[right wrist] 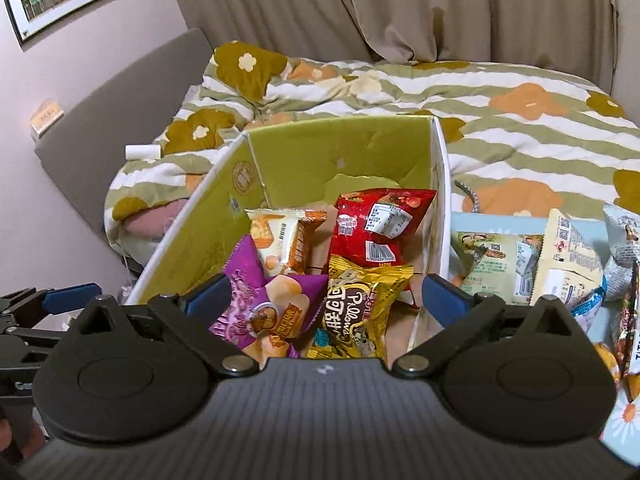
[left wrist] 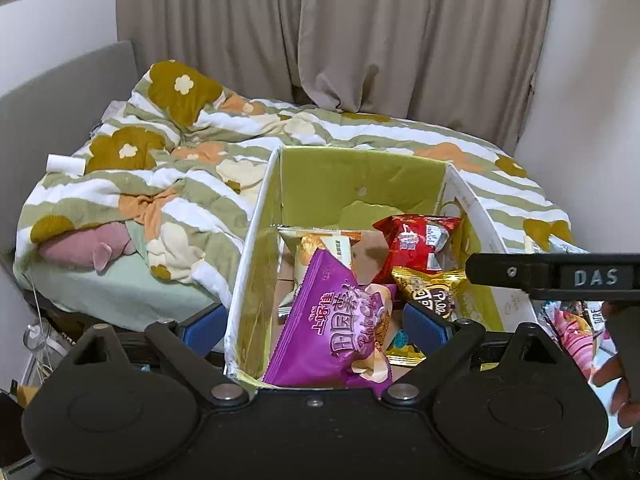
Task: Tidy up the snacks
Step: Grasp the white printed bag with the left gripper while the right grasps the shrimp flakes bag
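Right gripper (right wrist: 324, 296), jaws spread wide and empty, above the near end of the green-lined cardboard box (right wrist: 340, 152). Left gripper (left wrist: 314, 322) likewise open, straddling the box's near left wall. Inside the box, near to far: glossy purple packet (right wrist: 256, 304), crinkled gold packet (right wrist: 360, 300), orange-white packet (right wrist: 284, 240), red packet (right wrist: 376, 224). Loose packets (right wrist: 532, 256) lie outside the right wall; a floral quilt (right wrist: 520, 104) lies beyond.

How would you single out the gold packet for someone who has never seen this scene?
Find the green-lined cardboard box at the foot of the bed. The gold packet lies near its front, below the red packet and right of the purple bag; only it reads "Pillows".
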Demonstrator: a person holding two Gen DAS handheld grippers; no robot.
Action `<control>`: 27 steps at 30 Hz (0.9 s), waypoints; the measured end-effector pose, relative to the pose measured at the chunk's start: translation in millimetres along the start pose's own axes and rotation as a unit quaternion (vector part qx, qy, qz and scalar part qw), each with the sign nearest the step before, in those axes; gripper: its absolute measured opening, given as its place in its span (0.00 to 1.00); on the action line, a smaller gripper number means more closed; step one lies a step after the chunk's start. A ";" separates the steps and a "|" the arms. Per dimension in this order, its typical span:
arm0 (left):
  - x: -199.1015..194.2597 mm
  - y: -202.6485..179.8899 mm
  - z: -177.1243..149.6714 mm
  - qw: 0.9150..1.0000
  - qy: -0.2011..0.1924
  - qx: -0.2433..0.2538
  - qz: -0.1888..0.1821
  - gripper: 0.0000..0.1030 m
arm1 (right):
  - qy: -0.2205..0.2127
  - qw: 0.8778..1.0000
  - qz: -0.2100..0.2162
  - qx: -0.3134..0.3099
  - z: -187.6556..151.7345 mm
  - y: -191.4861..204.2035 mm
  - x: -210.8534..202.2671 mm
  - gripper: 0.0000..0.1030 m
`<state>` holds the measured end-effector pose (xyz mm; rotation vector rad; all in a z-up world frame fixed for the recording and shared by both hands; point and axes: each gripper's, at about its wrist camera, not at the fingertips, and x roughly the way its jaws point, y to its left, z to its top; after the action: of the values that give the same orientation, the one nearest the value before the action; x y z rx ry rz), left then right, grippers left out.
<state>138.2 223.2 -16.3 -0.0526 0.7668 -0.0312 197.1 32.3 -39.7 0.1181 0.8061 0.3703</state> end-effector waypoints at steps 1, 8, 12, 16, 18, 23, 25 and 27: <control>-2.6 -1.3 0.7 1.000 -0.001 0.003 -0.003 0.94 | -0.002 1.000 0.005 0.004 0.0 -0.4 -4.4 1.00; -19.1 -14.9 2.1 0.999 -0.014 0.029 -0.042 0.94 | -0.027 0.999 -0.015 0.011 -4.7 -0.9 -46.7 1.00; -23.5 -29.0 0.9 0.996 -0.020 0.049 -0.075 0.94 | -0.049 0.998 -0.041 0.027 -12.5 -8.4 -77.4 1.00; -27.0 -46.1 0.8 0.993 -0.026 0.062 -0.101 0.94 | -0.074 0.993 -0.067 0.057 -20.9 -27.5 -107.7 1.00; -27.9 -57.3 2.4 0.991 -0.026 0.069 -0.114 0.94 | -0.079 0.992 -0.076 0.068 -24.9 -39.5 -120.2 1.00; -25.2 -91.8 11.4 0.986 -0.032 0.091 -0.134 0.94 | -0.099 0.984 -0.116 0.089 -32.1 -74.1 -147.7 1.00; -23.5 -108.2 15.3 0.985 -0.037 0.095 -0.139 0.94 | -0.106 0.981 -0.129 0.097 -33.5 -92.5 -157.4 1.00; -20.8 -127.7 19.2 0.984 -0.042 0.098 -0.144 0.94 | -0.114 0.977 -0.146 0.102 -32.7 -112.4 -164.5 1.00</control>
<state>135.4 97.4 19.4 0.0235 0.6636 -0.3773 100.7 -133.8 22.8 0.2271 0.6215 -0.0053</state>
